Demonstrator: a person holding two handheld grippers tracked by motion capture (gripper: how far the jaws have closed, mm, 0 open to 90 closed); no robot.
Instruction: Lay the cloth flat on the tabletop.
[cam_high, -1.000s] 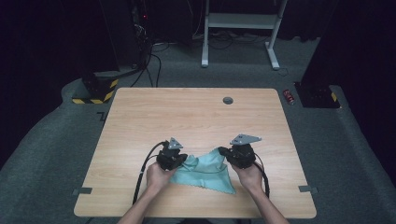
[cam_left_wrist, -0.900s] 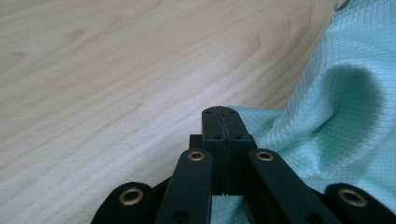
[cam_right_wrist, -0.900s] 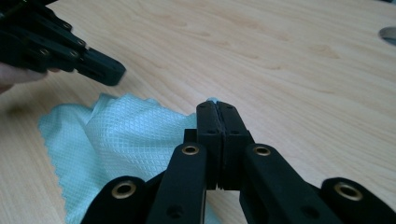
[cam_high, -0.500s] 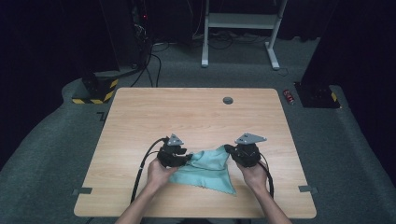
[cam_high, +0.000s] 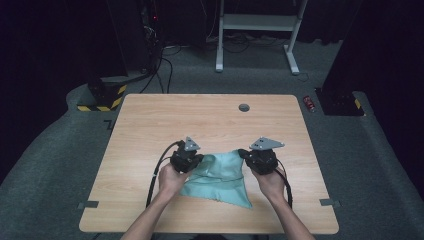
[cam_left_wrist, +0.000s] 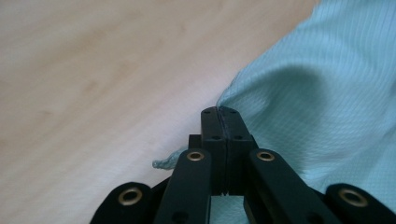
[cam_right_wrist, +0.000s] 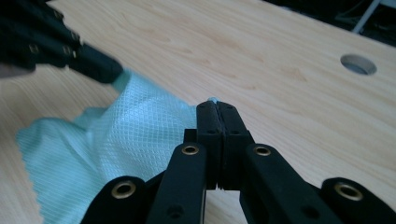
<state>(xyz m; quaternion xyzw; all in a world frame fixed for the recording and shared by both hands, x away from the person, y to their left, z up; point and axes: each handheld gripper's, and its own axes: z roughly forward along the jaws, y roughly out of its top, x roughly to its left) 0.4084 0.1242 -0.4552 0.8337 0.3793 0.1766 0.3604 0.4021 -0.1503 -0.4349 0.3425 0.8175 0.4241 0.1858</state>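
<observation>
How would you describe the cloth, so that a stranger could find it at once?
Look at the wooden table, near its front edge. Between the left tool and the right tool lies a pale teal cloth, each tool pinching a corner. It is the table's one soft, coloured thing.

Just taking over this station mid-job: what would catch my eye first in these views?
The teal cloth near the front edge of the wooden table, stretched between two hand-held tools. The left claw is shut on one corner of it and the right claw is shut on another, with that edge lifted off the wood. Farther back, a round cable hole sits near the table's far edge.
</observation>
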